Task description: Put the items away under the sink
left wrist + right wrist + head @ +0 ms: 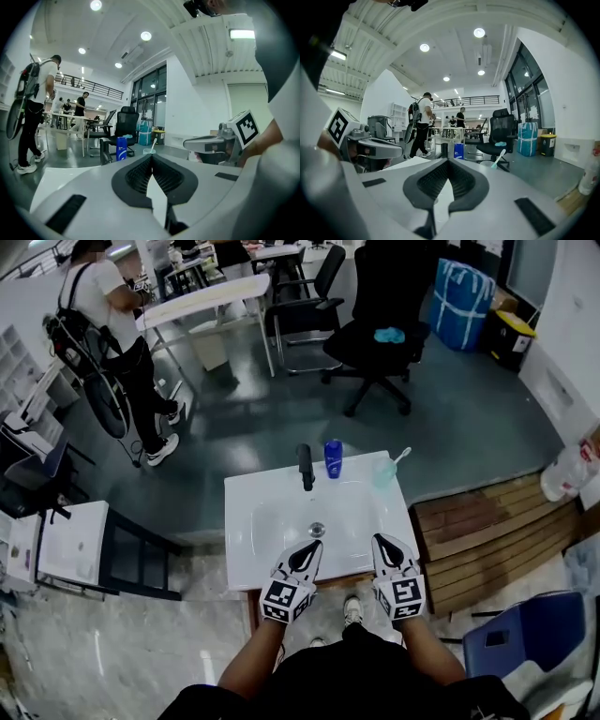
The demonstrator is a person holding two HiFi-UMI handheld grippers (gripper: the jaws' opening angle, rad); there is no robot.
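A white sink [272, 493] stands in front of me, with a black faucet [305, 467] at its back edge. Beside the faucet stands a blue bottle [333, 457], and right of it a clear cup holding a toothbrush [384, 472]. My left gripper [314, 546] and right gripper [380, 541] hover side by side over the sink's near edge, both shut and empty. The left gripper view shows its jaws [151, 157] closed, with the blue bottle [121, 148] and cup [149, 151] beyond. In the right gripper view the closed jaws [448, 161] point at the bottle [458, 151] and cup [490, 163].
A person with a backpack [112, 324] stands far left by a white table [202, 301]. A black office chair [375, 324] is behind the sink. Wooden planks [487, 531] lie to the right, a blue chair [525, 634] at near right, a white cabinet [66, 545] at left.
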